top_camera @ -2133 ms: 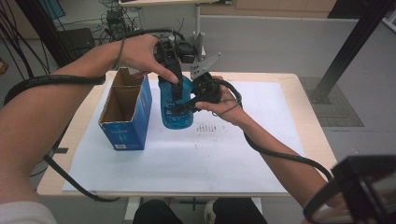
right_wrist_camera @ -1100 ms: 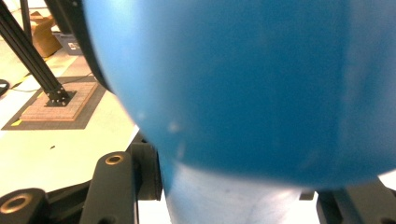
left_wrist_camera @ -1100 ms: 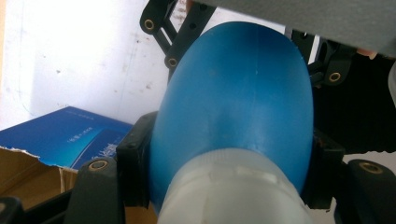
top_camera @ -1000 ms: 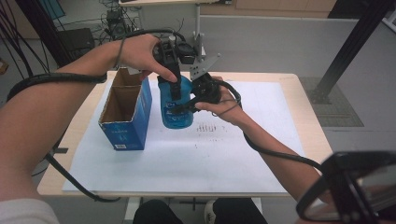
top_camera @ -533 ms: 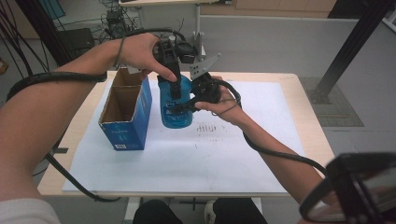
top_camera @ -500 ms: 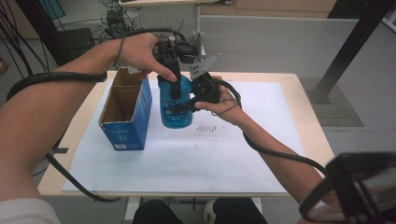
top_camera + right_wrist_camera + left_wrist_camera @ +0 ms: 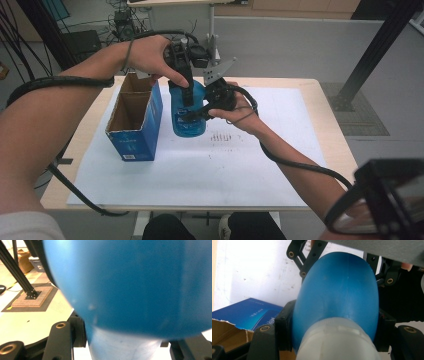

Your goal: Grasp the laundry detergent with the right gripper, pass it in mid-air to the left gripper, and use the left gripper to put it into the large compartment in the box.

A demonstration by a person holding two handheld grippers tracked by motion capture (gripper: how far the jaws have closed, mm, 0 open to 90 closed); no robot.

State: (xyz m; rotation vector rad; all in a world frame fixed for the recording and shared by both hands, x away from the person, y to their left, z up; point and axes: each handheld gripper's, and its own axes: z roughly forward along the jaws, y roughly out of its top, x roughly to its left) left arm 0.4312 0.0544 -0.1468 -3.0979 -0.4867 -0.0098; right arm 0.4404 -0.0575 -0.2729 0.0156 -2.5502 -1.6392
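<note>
You are holding the translucent blue plastic bottle (image 7: 188,111) upright on the white paper sheet (image 7: 210,165) that is covering the pale wooden table (image 7: 330,130), its long axis running straight up from the sheet and its neck pointing upward. Your right gripper (image 7: 202,111) is coming in from the side and is pinching the bottle's lower body, its jaws squeezed against the blue wall; in the right gripper view the blue body (image 7: 130,285) is bulging close over those jaws. Your left gripper (image 7: 186,90) is reaching down from above and is clamping the bottle's upper part; in the left gripper view the jaws are pressing on either side of the shoulder (image 7: 337,295), just beyond the whitish neck (image 7: 337,342). Just beside the bottle, on your left, the open blue cardboard box (image 7: 135,120) is standing on the same sheet, its mouth facing up. Farther off, beyond the table, a grey partition wall (image 7: 300,45) is standing.
</note>
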